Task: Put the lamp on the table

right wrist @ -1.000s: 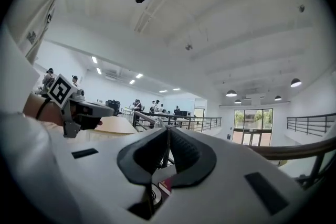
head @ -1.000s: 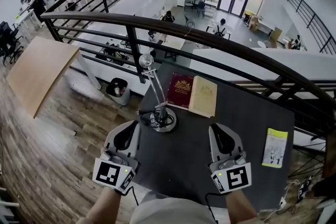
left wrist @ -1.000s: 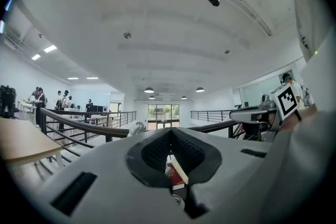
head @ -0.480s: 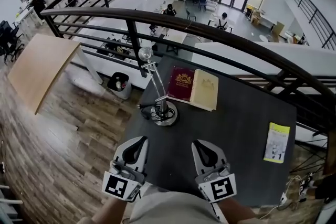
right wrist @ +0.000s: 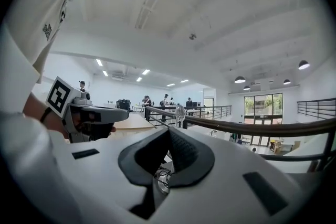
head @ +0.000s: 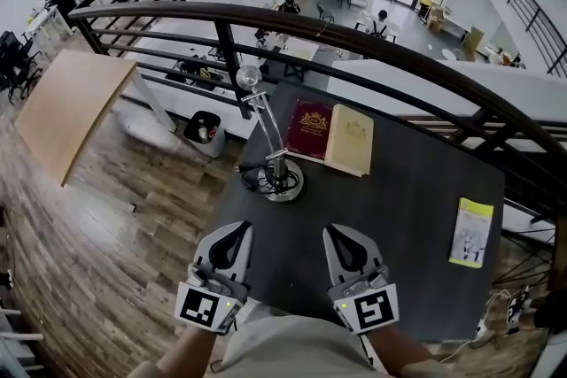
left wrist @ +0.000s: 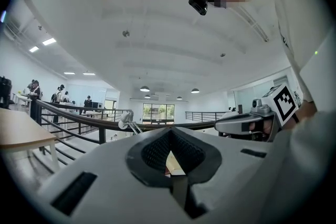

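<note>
Head view: lamp (head: 280,179) stands upright on the dark table (head: 399,217), at its far left part. Its base is just beside the red book (head: 308,128), with the cable coiled at the foot. Looks placed, so I judge the task done. Left gripper (head: 237,232) and right gripper (head: 339,235) sit side by side at the table's near edge, well apart from the lamp. That reads as a parked pose clear of the lamp, so nothing can knock it.

Left gripper view: jaws together, nothing between them. The tan book (left wrist: 173,164) shows only through the slot past the pads. The lamp head pokes up far off by the railing (left wrist: 79,118).

Right gripper view: jaws together and empty. They have just closed the last bit, with nothing caught between. Lamp base and cable are visible beyond the pads, not touched.

Against a second ago: both grippers were further out over the table and wider apart, the left one near the lamp base. Now they are pulled back towards the person and closer together. Lamp, books and the yellow booklet (head: 470,231) keep their places on the table.
</note>
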`<act>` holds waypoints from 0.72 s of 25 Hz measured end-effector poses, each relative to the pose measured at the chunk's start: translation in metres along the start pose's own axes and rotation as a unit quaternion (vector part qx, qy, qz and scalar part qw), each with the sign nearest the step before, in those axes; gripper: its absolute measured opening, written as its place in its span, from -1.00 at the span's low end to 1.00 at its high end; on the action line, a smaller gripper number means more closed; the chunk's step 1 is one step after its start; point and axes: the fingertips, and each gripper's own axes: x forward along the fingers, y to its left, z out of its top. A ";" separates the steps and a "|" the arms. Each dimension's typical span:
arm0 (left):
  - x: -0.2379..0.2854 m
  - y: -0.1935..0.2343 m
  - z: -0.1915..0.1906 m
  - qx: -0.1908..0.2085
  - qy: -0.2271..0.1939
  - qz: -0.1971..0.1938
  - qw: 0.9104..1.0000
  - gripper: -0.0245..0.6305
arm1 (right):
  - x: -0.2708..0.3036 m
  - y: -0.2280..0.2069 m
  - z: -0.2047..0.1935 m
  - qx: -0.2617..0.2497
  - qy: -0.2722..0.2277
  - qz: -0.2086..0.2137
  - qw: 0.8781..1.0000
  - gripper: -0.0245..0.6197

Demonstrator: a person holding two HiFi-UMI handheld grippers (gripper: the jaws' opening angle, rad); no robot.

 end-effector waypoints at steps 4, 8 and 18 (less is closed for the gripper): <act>0.003 0.000 0.001 -0.006 0.006 0.001 1.000 -0.92 | 0.001 -0.004 -0.003 0.001 0.005 -0.017 1.000 -0.92; 0.010 -0.003 0.007 -0.006 0.000 -0.006 1.000 -0.92 | 0.003 -0.008 -0.002 0.004 -0.003 -0.030 1.000 -0.92; 0.019 -0.002 0.006 -0.001 0.022 0.012 1.000 -0.92 | 0.008 -0.016 0.013 -0.001 -0.020 -0.052 0.998 -0.92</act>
